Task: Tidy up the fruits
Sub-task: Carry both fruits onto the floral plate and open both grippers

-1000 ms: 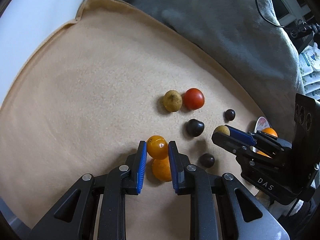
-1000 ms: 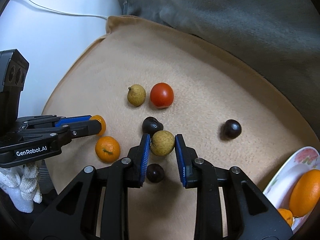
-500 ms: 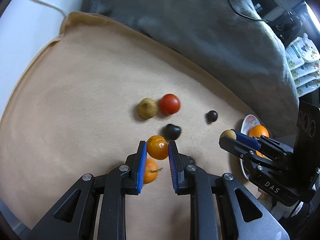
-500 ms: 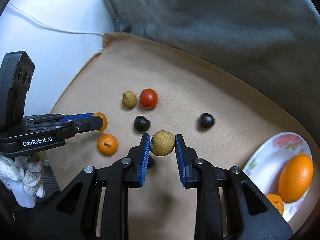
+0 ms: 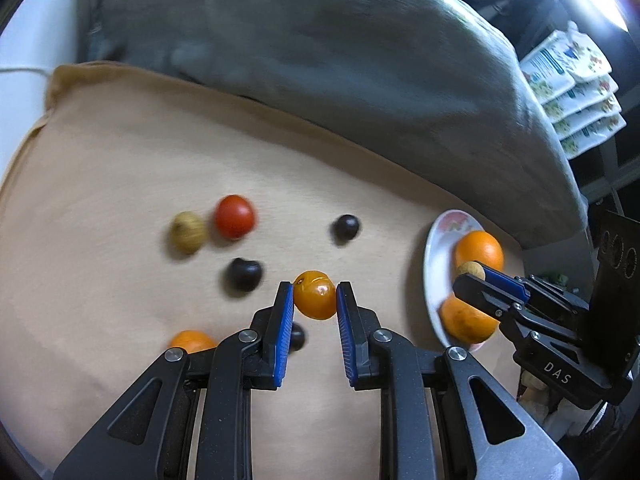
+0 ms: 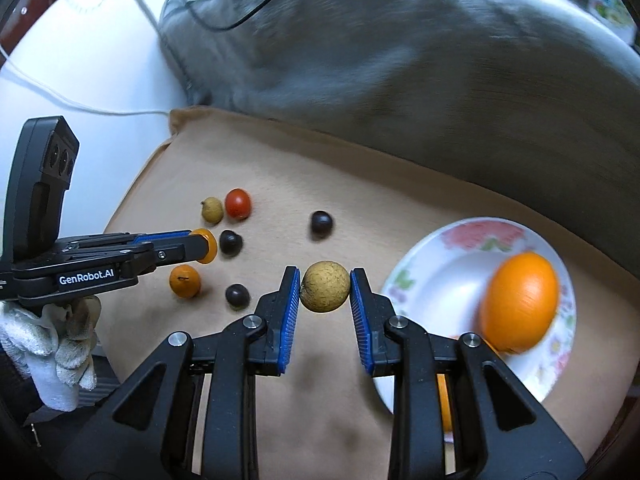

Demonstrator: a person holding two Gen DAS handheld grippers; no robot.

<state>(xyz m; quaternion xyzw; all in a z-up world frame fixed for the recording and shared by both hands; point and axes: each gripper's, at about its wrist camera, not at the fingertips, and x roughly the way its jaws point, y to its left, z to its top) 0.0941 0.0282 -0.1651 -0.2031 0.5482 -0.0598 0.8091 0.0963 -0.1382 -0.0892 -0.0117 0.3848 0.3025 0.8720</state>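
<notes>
My left gripper (image 5: 315,295) is shut on a small glossy orange fruit (image 5: 315,294), held above the tan cloth (image 5: 120,168). My right gripper (image 6: 325,287) is shut on a round tan-brown fruit (image 6: 324,286), just left of the flowered white plate (image 6: 440,276). In the plate lies a large orange (image 6: 519,306); a second orange (image 5: 466,318) shows in the left wrist view. On the cloth lie a red tomato (image 6: 238,203), a yellowish fruit (image 6: 212,210), a small orange (image 6: 184,281) and three dark fruits (image 6: 321,223), (image 6: 231,242), (image 6: 237,294).
A grey blanket (image 6: 400,60) is heaped behind the cloth, with a black cable (image 6: 224,8) over it. A white surface and white cord (image 6: 80,104) lie to the left. A white-gloved hand (image 6: 48,340) holds the left gripper. Printed packets (image 5: 572,92) are stacked at far right.
Both grippers have risen and moved right towards the plate, each still carrying its fruit. The plate and its oranges have come much further into both views.
</notes>
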